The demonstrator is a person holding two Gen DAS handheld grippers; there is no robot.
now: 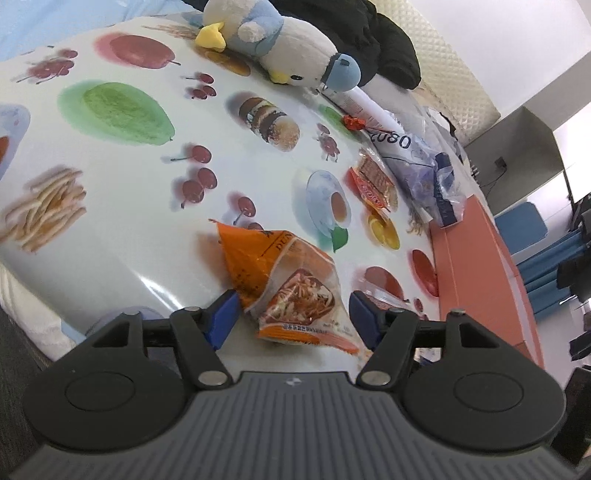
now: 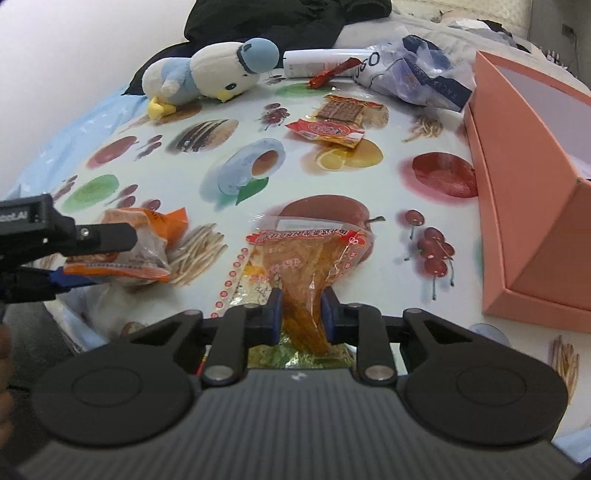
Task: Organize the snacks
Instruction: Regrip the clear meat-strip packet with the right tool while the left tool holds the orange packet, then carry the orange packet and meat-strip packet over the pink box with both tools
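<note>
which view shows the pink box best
The right wrist view: the pink box stands at the right edge, its open top, pale inside and two outer walls all visible. The left wrist view catches only a low, foreshortened strip of the box along the table's right side, its inside hidden.

We see the tabletop carrying all items. In the right wrist view, the box stands at the right edge. The plush bird lies at the far left, with the dark garment behind it. The tube lies right of the bird, and the plastic bag right of the tube, just beside the box. The wafer packet lies in front of the tube. The noodle packet lies near left, the tofu packet near centre.
</note>
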